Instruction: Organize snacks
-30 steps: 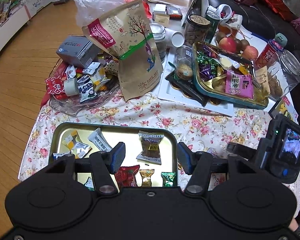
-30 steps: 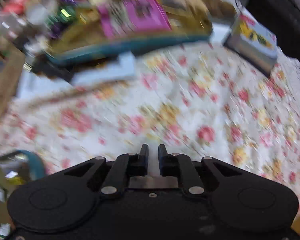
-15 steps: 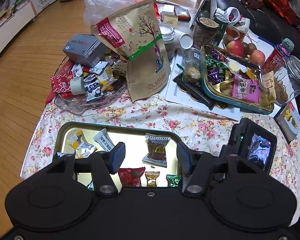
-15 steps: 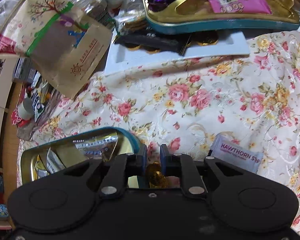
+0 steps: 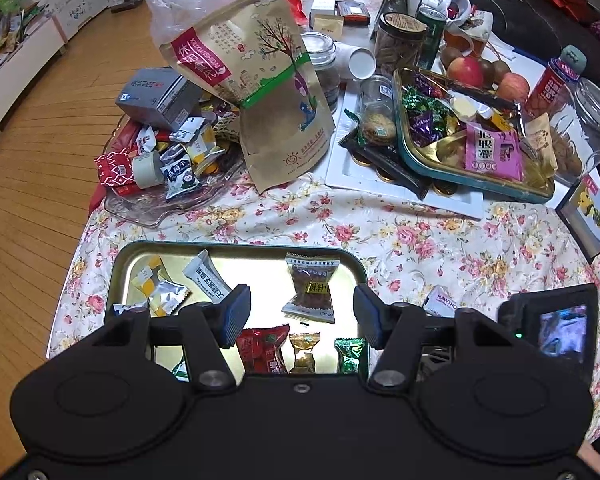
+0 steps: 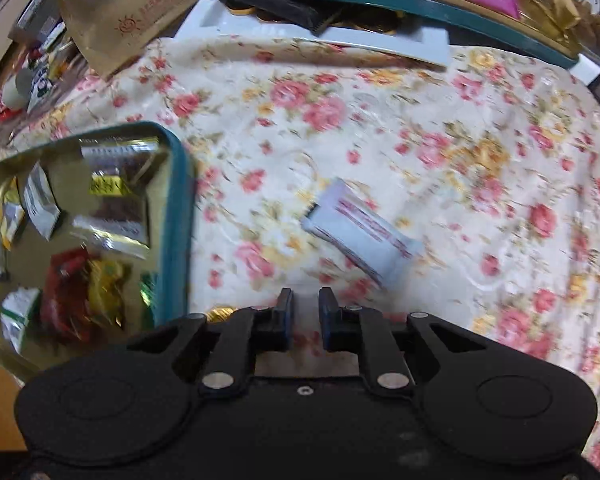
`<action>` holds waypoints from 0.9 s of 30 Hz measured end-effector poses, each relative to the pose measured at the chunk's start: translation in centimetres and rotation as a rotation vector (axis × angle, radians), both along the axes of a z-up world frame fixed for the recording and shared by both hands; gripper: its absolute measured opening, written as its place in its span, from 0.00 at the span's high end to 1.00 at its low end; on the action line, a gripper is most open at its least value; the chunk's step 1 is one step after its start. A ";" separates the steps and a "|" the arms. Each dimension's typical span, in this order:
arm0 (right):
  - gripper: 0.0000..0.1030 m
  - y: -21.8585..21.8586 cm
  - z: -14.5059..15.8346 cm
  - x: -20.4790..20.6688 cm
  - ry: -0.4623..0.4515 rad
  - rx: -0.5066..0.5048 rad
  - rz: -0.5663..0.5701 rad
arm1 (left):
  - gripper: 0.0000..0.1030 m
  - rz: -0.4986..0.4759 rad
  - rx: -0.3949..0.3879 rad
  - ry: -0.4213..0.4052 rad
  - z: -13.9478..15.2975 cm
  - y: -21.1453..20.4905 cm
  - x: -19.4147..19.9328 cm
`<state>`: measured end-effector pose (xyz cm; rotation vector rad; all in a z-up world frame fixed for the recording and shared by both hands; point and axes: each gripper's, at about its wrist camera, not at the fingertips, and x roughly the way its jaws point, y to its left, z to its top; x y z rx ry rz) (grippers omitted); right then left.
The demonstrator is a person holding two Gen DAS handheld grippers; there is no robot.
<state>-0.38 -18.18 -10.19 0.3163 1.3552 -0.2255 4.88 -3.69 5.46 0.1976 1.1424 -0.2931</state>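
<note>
Wooden plank floor (image 5: pixel 32 152) sweeps round the left side of the room, with a low white cabinet (image 5: pixel 16 60) along the far left wall. Filling the middle is the table under a cream tablecloth printed with pink and yellow roses (image 5: pixel 400 240), and it is crowded at the far end. A tall brown paper snack pouch with a tree print (image 5: pixel 260 92) leans over a clear glass dish heaped with small packets (image 5: pixel 168 160). To its right sits a flat white tray (image 5: pixel 400 196) and, resting on it, a teal-rimmed gold tin full of sweets (image 5: pixel 472 144).

At the near edge lies the teal-rimmed gold metal tray (image 5: pixel 240 246), holding wrapped snacks: a brown one (image 5: pixel 312 292) in the middle, yellow and white packets at its left.

The left gripper (image 5: pixel 300 316) hangs over that tray, fingers spread wide, nothing between them.

On the bare cloth just right of the tray rests a small white packet with red lettering (image 6: pixel 364 232), blurred in the right wrist view. The right gripper (image 6: pixel 306 312) hovers just near of it, fingers drawn close with a narrow gap, gripping nothing.
</note>
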 end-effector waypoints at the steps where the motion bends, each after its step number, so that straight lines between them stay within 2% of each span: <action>1: 0.84 -0.5 0.4 -0.5 -0.008 0.006 -0.014 | 0.40 -0.002 0.000 0.004 -0.1 -0.1 0.0; 6: 0.82 -3.2 2.6 -0.2 -0.148 0.062 -0.189 | 0.40 -0.009 -0.018 0.002 0.3 -0.2 -0.3; 11: 0.82 -4.3 1.6 2.7 -0.204 0.064 -0.275 | 0.40 -0.012 -0.017 -0.006 0.3 -0.2 -0.1; 14: 0.82 -4.5 0.4 4.2 -0.207 0.068 -0.245 | 0.40 -0.003 -0.023 0.003 0.2 -0.2 0.1; 17: 0.82 -4.4 -0.8 4.6 -0.173 0.030 -0.219 | 0.40 -0.009 -0.032 -0.001 0.3 -0.3 0.0; 20: 0.85 -4.0 -0.8 3.6 -0.184 -0.014 -0.152 | 0.40 -0.026 -0.027 -0.020 0.4 -0.7 -0.4; 23: 0.84 -3.8 -0.9 2.2 -0.148 -0.069 -0.069 | 0.40 -0.051 -0.022 -0.035 0.4 -1.3 -0.9; 27: 0.84 -4.4 -1.0 0.3 -0.094 -0.098 -0.041 | 0.40 -0.082 -0.019 -0.032 0.1 -2.0 -1.4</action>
